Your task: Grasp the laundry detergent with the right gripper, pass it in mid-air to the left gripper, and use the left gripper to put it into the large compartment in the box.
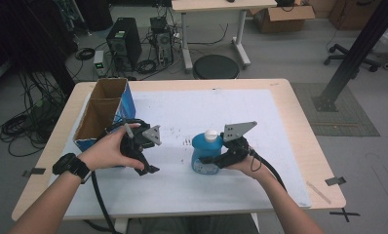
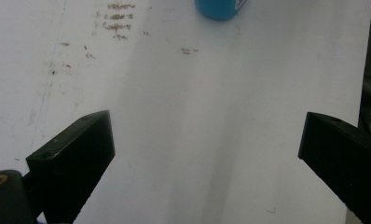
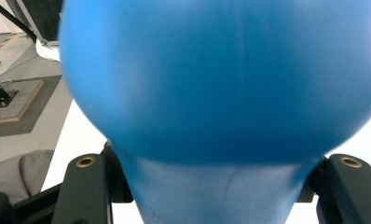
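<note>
Right gripper (image 1: 209, 160) clamped on the blue bottle (image 1: 204, 155) (white cap up), 2 pads pressing its narrow part. Left gripper (image 1: 150, 168) spread wide over the white mat (image 1: 221, 112), holding nothing.

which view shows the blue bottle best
The high view: the whole blue bottle stands upright with its white cap, the right gripper clamped on it. The right gripper view has just a blurred blue close-up; the left gripper view catches its base.

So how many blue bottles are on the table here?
1: the blue bottle with a white cap stands upright on the white mat, right of centre, clamped by the right gripper. The cardboard box's inside is hidden.
</note>
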Demonstrator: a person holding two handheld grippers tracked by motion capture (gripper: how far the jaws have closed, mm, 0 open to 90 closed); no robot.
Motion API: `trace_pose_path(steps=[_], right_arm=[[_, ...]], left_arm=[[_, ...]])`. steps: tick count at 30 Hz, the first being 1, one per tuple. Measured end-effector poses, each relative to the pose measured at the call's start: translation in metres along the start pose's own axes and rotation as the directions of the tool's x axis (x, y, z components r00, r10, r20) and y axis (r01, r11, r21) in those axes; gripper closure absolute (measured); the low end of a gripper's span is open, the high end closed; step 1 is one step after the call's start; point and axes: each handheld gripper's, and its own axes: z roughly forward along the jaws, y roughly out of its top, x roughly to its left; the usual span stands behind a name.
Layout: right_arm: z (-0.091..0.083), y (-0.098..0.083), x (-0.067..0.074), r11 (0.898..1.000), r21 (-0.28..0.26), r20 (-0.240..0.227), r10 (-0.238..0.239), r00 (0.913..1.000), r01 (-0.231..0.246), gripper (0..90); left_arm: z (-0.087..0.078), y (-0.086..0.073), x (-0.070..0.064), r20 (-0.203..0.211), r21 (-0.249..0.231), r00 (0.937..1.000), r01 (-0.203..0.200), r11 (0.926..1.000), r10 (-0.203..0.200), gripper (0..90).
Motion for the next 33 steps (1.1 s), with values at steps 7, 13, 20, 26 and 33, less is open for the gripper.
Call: trace_pose_path(steps=[7, 13, 20, 26, 33], right_arm=[[0.000, -0.001, 0.000, 1.000, -0.002, -0.003, -0.004, 1.0000, 0.004, 38.7], [0.000, -0.001, 0.001, 1.000, -0.008, -0.003, -0.009, 1.0000, 0.009, 40.0], [-0.001, -0.001, 0.001, 1.000, -0.017, 0.014, -0.015, 0.9998, 0.015, 42.2], [-0.004, 0.002, -0.002, 1.000, -0.016, 0.000, -0.004, 1.0000, 0.004, 42.7], [-0.009, 0.021, -0.003, 1.000, -0.006, -0.029, -0.017, 0.9994, 0.016, 42.8]], left_arm=[[0.000, 0.000, 0.000, -0.001, 0.000, 1.0000, 0.000, 1.0000, 0.000, 4.2], [-0.001, 0.000, 0.000, -0.001, -0.005, 1.0000, 0.001, 1.0000, -0.001, 4.2], [-0.003, 0.001, -0.001, 0.001, -0.012, 1.0000, 0.003, 0.9999, -0.003, 4.2], [-0.006, 0.002, 0.000, 0.000, -0.015, 1.0000, 0.003, 0.9999, -0.003, 4.0], [-0.015, 0.007, 0.000, 0.001, -0.031, 1.0000, -0.003, 0.9995, 0.003, 3.8]])
